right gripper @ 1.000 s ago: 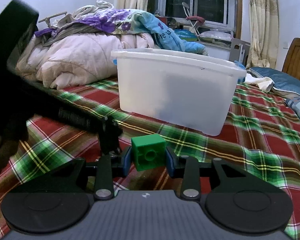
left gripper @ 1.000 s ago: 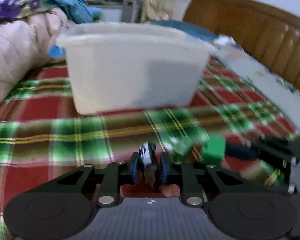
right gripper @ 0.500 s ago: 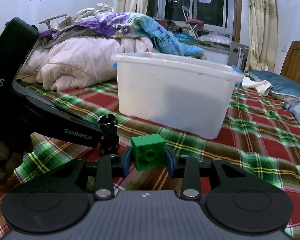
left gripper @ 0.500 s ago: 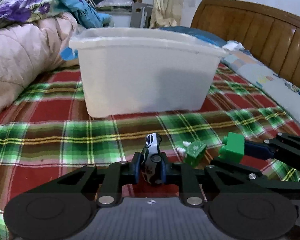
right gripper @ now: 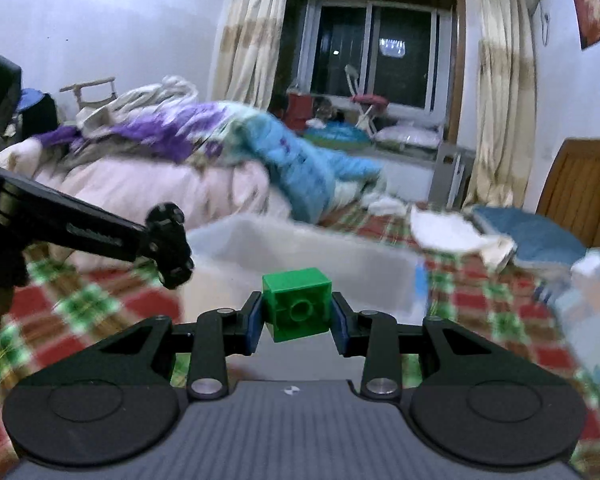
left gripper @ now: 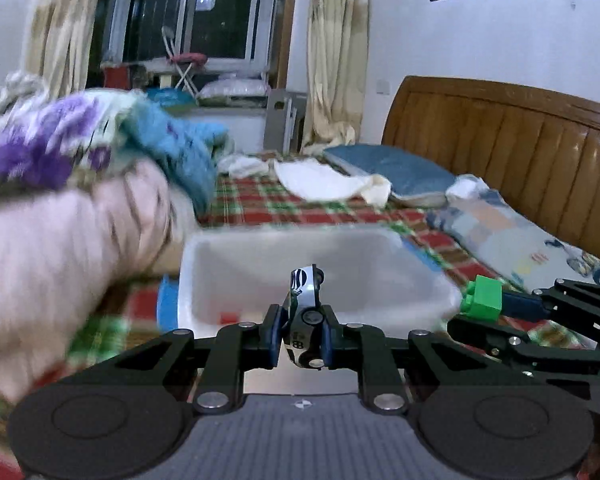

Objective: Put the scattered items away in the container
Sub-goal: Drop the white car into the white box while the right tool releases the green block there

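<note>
A white translucent plastic tub (left gripper: 236, 264) stands on the plaid bedspread, seen from above its near rim in both wrist views (right gripper: 340, 252). My left gripper (left gripper: 300, 334) is shut on a small black-and-white toy car (left gripper: 305, 312), held nose up just before the tub's near wall. My right gripper (right gripper: 296, 322) is shut on a green toy brick (right gripper: 297, 304). In the left wrist view that brick (left gripper: 485, 300) shows at the tub's right corner. A small red item lies inside the tub (left gripper: 230, 316).
A heap of pink, purple and blue quilts (left gripper: 72, 200) lies left of the tub. A blue pillow (left gripper: 392, 172), white cloths (left gripper: 324, 178) and the wooden headboard (left gripper: 512, 148) are behind and to the right. The left tool's arm (right gripper: 96, 236) crosses the right wrist view.
Both grippers have risen with their loads, from low over the bedspread to about rim height of the tub, so its inside now shows. The views are blurred by the motion.
</note>
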A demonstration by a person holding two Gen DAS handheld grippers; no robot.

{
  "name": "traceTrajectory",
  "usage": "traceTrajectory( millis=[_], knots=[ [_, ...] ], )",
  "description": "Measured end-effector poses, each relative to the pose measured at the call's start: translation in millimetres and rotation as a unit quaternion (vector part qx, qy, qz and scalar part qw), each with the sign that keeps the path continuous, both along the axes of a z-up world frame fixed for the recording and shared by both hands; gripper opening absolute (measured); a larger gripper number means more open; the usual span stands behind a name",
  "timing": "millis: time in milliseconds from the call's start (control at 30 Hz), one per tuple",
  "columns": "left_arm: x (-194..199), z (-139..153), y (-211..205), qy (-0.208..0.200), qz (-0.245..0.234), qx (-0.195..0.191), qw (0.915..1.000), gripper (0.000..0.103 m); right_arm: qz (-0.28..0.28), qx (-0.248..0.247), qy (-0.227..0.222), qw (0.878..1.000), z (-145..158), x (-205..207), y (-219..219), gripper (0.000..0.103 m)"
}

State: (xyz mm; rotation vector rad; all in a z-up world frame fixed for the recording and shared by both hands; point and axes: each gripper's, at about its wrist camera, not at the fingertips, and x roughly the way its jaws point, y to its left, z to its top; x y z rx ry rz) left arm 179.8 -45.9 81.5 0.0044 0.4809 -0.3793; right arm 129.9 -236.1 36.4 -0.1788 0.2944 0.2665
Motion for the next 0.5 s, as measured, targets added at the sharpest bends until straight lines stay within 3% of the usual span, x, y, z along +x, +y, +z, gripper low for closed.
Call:
traceTrajectory(
  millis=[267,300,433,467,500],
  knots=[
    [67,9,-17,0.0,0.025,0.031,0.9992,0.023,-0.027,-0.011,0.028,0.999,11,71,-4,0.039],
    [70,6,-18,0.002,0.029,0.033,0.999,0.026,-0.028,-0.012,0.033,0.999,10,74,-3,0.039],
    [84,-6,-15,0.02,0.052,0.032,0.9979,0.053,-0.029,-0.014,0.055,0.998,0,89,-1,0.04],
    [87,-9,-14,0.023,0.053,0.03,0.9979,0.056,-0.03,-0.013,0.058,0.998,-2,90,-1,0.044],
    [89,-11,-14,0.026,0.056,0.034,0.9975,0.062,-0.031,-0.012,0.061,0.998,-4,91,-1,0.059]
  ],
)
